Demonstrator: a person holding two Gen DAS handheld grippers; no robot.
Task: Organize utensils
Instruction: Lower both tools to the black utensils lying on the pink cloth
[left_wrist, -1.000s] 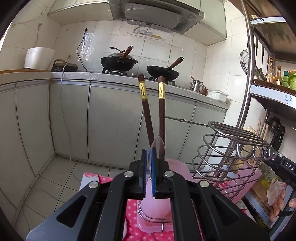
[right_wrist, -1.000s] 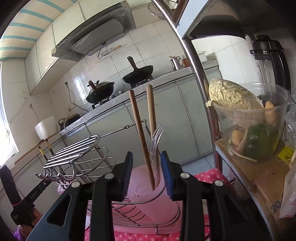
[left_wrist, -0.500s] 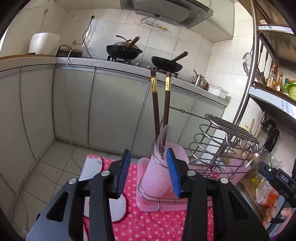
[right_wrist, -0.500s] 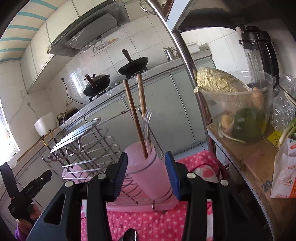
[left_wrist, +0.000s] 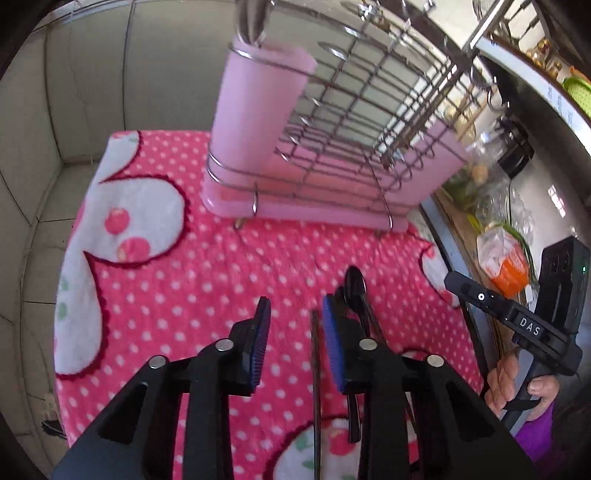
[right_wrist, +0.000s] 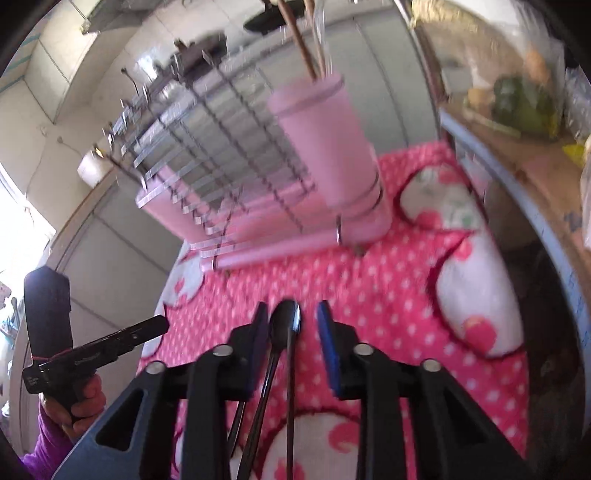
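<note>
Starting nearest the lenses, both grippers are seen lowered over the pink dotted cloth (left_wrist: 207, 280), where loose utensils lie. The right gripper (right_wrist: 291, 325) is seen with its jaws parted and nothing pinched; they have just been closing, and the dark spoon (right_wrist: 284, 321) lies between the pads with gaps at both sides. Its bowl points away from the camera toward the rack, and its handle runs back under the gripper, so its long axis lies along the fingers' own line. A second thin dark utensil (right_wrist: 258, 398) is seen beside it, its kind not being clear.

The left gripper (left_wrist: 295, 314) is likewise unclenched and empty, its jaws also having just been closing. A dark chopstick (left_wrist: 316, 387) lies lengthwise in the gap, close to the right-hand pad, while the spoon (left_wrist: 355, 291) lies just outside that pad. The right hand is therefore judged the better placed for the spoon, and the left for the chopstick.

Farther off, the pink holder cup (left_wrist: 258, 103) stands upright in a wire ring at one end of the wire dish rack (left_wrist: 362, 122), with chopsticks (right_wrist: 299, 40) already standing in it. That cup is judged to be the destination, well apart from the utensils on the cloth.
</note>
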